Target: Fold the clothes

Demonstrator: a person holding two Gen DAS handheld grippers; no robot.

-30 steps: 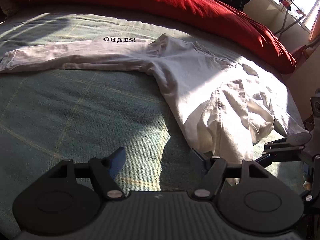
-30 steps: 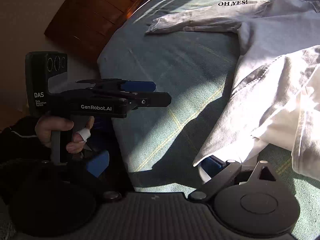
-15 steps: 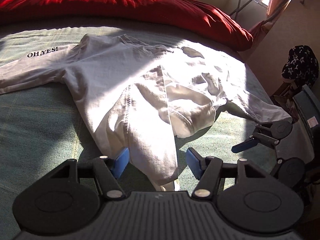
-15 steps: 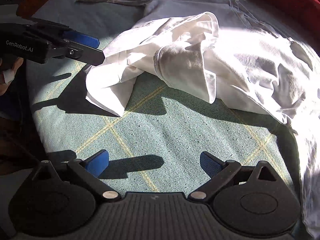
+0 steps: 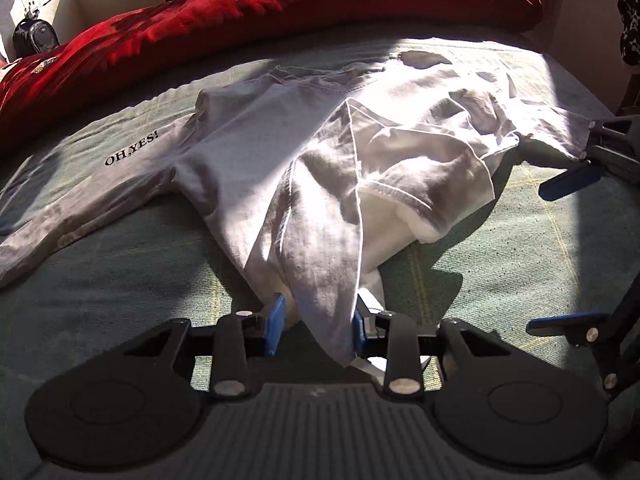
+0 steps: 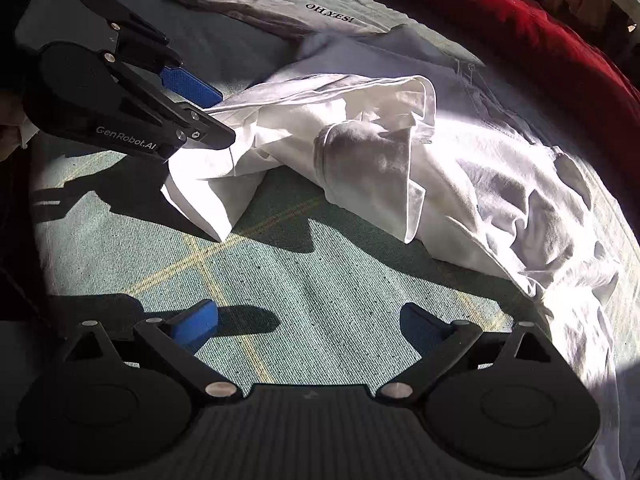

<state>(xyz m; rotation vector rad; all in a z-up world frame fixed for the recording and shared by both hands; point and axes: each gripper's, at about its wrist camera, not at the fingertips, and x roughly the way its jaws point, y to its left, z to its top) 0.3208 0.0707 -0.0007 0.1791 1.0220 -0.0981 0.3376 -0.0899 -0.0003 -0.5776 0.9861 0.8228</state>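
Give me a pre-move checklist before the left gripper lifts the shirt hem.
1. White shirt hem between left gripper fingers: ok.
2. Left grip closed firmly on the fabric: cannot tell.
3. Right gripper open and empty: ok.
4. Right gripper on the shirt: not ok, it hovers over bare green bedspread.
5. Shirt flat: not ok, lower part bunched.
6. Printed sleeve lies spread out: ok.

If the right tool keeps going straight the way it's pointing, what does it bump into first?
Probably the white shirt. The right tool is open with only green bedspread between its fingers, and the crumpled shirt lies straight ahead. If it points slightly downward, it may meet the bedspread first; depth is unclear.
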